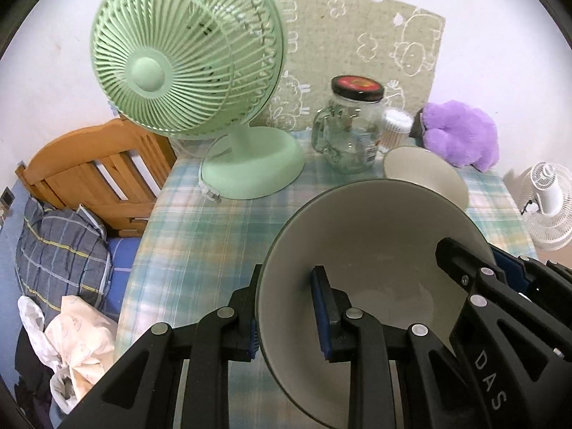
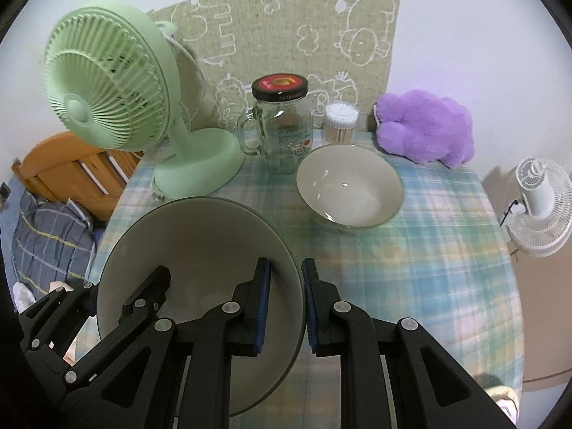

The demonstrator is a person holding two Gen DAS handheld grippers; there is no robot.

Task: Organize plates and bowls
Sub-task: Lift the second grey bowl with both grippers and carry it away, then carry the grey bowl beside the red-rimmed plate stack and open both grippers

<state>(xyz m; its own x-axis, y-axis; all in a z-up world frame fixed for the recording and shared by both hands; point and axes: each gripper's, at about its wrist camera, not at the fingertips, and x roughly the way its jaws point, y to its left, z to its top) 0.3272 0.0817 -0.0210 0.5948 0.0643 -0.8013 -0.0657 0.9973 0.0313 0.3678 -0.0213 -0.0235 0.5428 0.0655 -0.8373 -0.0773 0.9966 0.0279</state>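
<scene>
A large grey-white bowl (image 1: 375,243) is held up over the table by both grippers. My left gripper (image 1: 287,316) is shut on its left rim, one blue pad inside the bowl and one outside. My right gripper (image 2: 286,302) is shut on the right rim of the same bowl (image 2: 193,236) in the same way. Each gripper also shows in the other's view, the right gripper (image 1: 475,271) and the left gripper (image 2: 143,296). A second, smaller white bowl (image 2: 350,186) stands upright on the checked tablecloth (image 2: 411,268) beyond the held one; only its far part (image 1: 425,171) shows in the left wrist view.
At the back of the table stand a green desk fan (image 1: 186,57), a glass jar mug with a black lid (image 2: 279,125), a tub of cotton swabs (image 2: 341,121) and a purple plush toy (image 2: 425,125). A wooden bed frame (image 1: 96,175) is on the left, a white fan (image 2: 540,203) on the right.
</scene>
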